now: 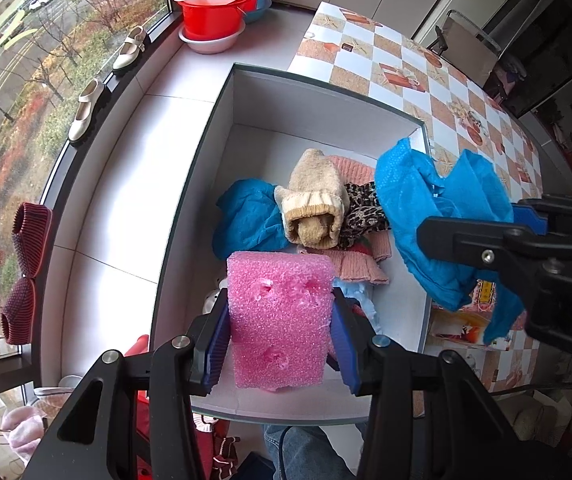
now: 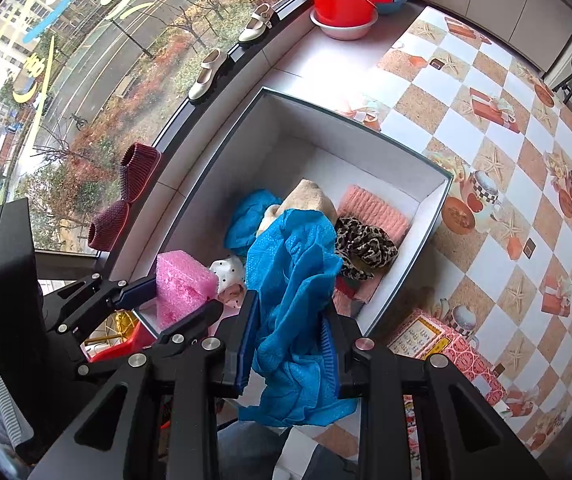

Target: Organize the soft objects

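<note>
A white open box (image 1: 318,92) (image 2: 350,120) sits on the patterned table and holds several soft things: a beige knit sock (image 1: 314,200), a blue cloth (image 1: 246,220), a leopard-print piece (image 1: 362,208) (image 2: 362,244) and pink knitwear (image 2: 374,212). My left gripper (image 1: 280,332) is shut on a pink foam block (image 1: 282,312) (image 2: 180,284), held over the box's near end. My right gripper (image 2: 290,340) is shut on a crumpled blue cloth (image 2: 294,292) (image 1: 438,216), hanging above the box's right side.
Stacked red and pink basins (image 1: 218,4) stand on the white sill. Cream shoes (image 1: 126,48) and dark red knit slippers (image 1: 26,240) line the window ledge. A pink patterned carton (image 2: 446,344) lies right of the box. A person's jeans (image 1: 306,452) show below.
</note>
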A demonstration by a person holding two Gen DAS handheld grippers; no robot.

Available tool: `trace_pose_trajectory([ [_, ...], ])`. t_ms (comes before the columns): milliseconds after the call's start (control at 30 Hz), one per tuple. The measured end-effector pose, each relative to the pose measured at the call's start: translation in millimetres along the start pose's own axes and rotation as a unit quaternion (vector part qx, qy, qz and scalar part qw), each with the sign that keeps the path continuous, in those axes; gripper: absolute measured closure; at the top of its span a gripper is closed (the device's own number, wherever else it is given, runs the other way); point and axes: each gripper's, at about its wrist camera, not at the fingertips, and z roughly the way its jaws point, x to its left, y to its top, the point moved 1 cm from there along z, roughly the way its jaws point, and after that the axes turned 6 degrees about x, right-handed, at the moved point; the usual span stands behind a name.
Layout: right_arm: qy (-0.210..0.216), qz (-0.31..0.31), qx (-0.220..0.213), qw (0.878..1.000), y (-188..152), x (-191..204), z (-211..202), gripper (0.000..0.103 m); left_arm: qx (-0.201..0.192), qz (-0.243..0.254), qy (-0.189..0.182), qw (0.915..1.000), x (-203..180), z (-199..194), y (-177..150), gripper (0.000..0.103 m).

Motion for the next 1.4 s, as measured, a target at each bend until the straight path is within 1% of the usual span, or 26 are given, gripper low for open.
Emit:
trace_pose_trajectory([
  [167,-0.001,0.008,0.006,1.000,8.2,-5.5,7.5,0.073,0.000,0.000,-0.009,1.0000,-2.2,1.6,4.2,0.052],
  [200,0.001,0.009,0.006,1.000,9.5,-6.8,8.0,0.073,-0.001,0.003,-0.010,0.9999,-3.2,1.0,4.5,0.044],
  [233,0.003,0.009,0.007,1.000,11.0,-7.8,8.4,0.072,-0.001,0.004,-0.019,0.9998,-4.0,0.1,3.7,0.028],
  [267,0.003,0.008,0.008,1.000,11.8,-8.2,8.3,0.067,0.000,0.006,-0.012,0.9999,-5.0,-0.4,3.8,0.020],
  [300,0.001,0.007,0.007,1.000,12.3,-8.9,7.2,0.060,0.003,0.007,-0.004,1.0000,-5.5,-0.1,3.9,0.016],
  [333,-0.001,0.006,0.005,1.000,12.7,-9.8,5.7,0.039,0.007,0.007,0.004,0.9999,-5.8,0.3,3.6,0.016],
  [367,-0.002,0.006,0.004,1.000,13.0,-10.7,4.0,0.022,0.006,0.006,0.011,0.9999,-5.5,-0.1,3.0,0.016],
  [400,-0.003,0.007,0.001,1.000,13.1,-11.5,1.6,0.018,0.000,0.006,0.015,0.9999,-5.3,-2.0,2.4,0.016],
  [500,-0.006,0.014,-0.006,1.000,13.1,-15.5,-9.0,0.018,-0.036,0.010,0.035,0.9987,-6.8,-19.6,0.5,0.016],
  [567,-0.009,0.018,-0.011,1.000,11.9,-17.3,-17.5,0.018,-0.083,0.013,0.051,0.9952,-8.7,-43.9,-2.5,0.016],
  [600,-0.014,0.019,-0.013,1.000,10.7,-17.5,-24.0,0.017,-0.110,0.012,0.061,0.9920,-9.7,-59.2,-4.4,0.016],
  [633,-0.019,0.019,-0.016,1.000,9.2,-17.3,-30.1,0.005,-0.130,0.010,0.075,0.9886,-10.9,-72.7,-5.3,0.013],
  [667,-0.020,0.019,-0.019,0.999,7.6,-17.1,-35.1,0.000,-0.142,0.006,0.094,0.9853,-11.4,-84.9,-5.5,0.011],
  [700,-0.018,0.019,-0.024,0.999,5.1,-16.0,-43.8,0.000,-0.143,0.001,0.108,0.9838,-10.8,-94.6,-6.1,0.011],
  [733,-0.015,0.017,-0.026,0.999,3.5,-14.9,-50.6,0.000,-0.132,-0.004,0.105,0.9857,-9.1,-99.2,-5.6,0.011],
  [800,-0.014,0.018,-0.025,0.999,0.2,-12.1,-59.7,0.000,-0.072,-0.007,0.053,0.9959,-3.6,-97.2,-1.8,0.011],
  [833,-0.016,0.018,-0.021,0.999,-2.0,-10.5,-64.2,0.000,-0.047,-0.012,0.035,0.9982,-1.6,-95.8,-2.8,0.011],
  [867,-0.018,0.019,-0.017,1.000,-4.9,-9.2,-67.2,0.000,-0.027,-0.019,0.024,0.9992,0.6,-95.5,-5.2,0.011],
  [900,-0.021,0.020,-0.012,1.000,-7.5,-8.0,-70.0,0.000,-0.018,-0.022,0.022,0.9994,2.5,-96.9,-7.3,0.011],
  [967,-0.023,0.023,0.002,0.999,-13.6,-6.5,-73.5,0.000,-0.005,-0.025,0.025,0.9994,2.3,-101.3,-14.6,0.011],
  [1033,-0.015,0.025,0.014,0.999,-20.0,-4.6,-75.1,0.000,0.014,-0.027,0.030,0.9991,3.0,-102.5,-19.9,0.011],
  [1100,-0.013,0.024,0.030,0.999,-26.4,-2.2,-73.6,0.000,0.032,-0.033,0.020,0.9987,5.6,-103.2,-25.5,0.011],
  [1167,-0.014,0.017,0.044,0.999,-31.9,2.3,-70.8,0.000,0.042,-0.034,0.012,0.9985,5.7,-104.8,-29.9,0.011],
  [1300,-0.022,-0.002,0.060,0.998,-40.2,13.3,-65.3,0.000,0.043,-0.026,0.030,0.9983,3.0,-107.5,-34.7,0.011],
  [1400,-0.022,-0.013,0.067,0.997,-42.5,21.0,-62.5,0.000,0.046,-0.023,0.023,0.9984,3.5,-107.3,-36.3,0.011],
])
